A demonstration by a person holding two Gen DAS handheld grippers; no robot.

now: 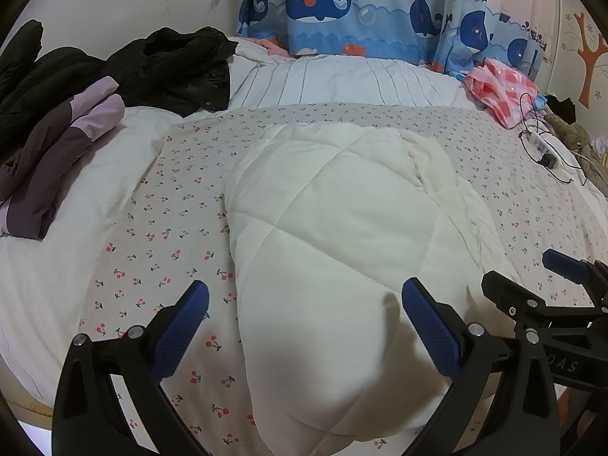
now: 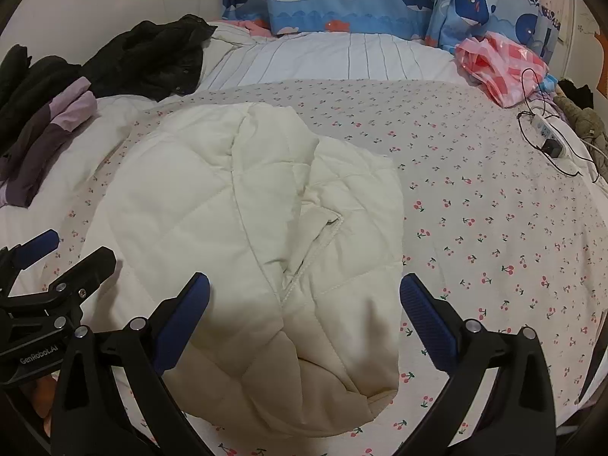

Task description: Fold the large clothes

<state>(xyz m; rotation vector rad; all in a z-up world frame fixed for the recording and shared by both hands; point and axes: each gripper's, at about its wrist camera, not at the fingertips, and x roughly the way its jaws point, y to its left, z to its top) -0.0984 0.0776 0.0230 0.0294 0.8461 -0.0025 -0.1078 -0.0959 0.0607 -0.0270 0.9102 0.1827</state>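
A folded white quilted jacket (image 2: 250, 243) is laid on the cherry-print sheet (image 2: 494, 209). Left gripper (image 1: 304, 326) and right gripper (image 2: 304, 323) are held wide open, empty, at 6 o'clock.

— What lay on the bed?
— A white quilted jacket (image 1: 334, 235), padded and stitched in a diamond pattern, folded into a compact bundle on the cherry-print sheet (image 1: 159, 228).
— How was it arranged?
— One panel was folded over the middle, leaving a stitched edge and a creased opening exposed on top in the right wrist view (image 2: 258, 235); its near end sat rounded and puffed
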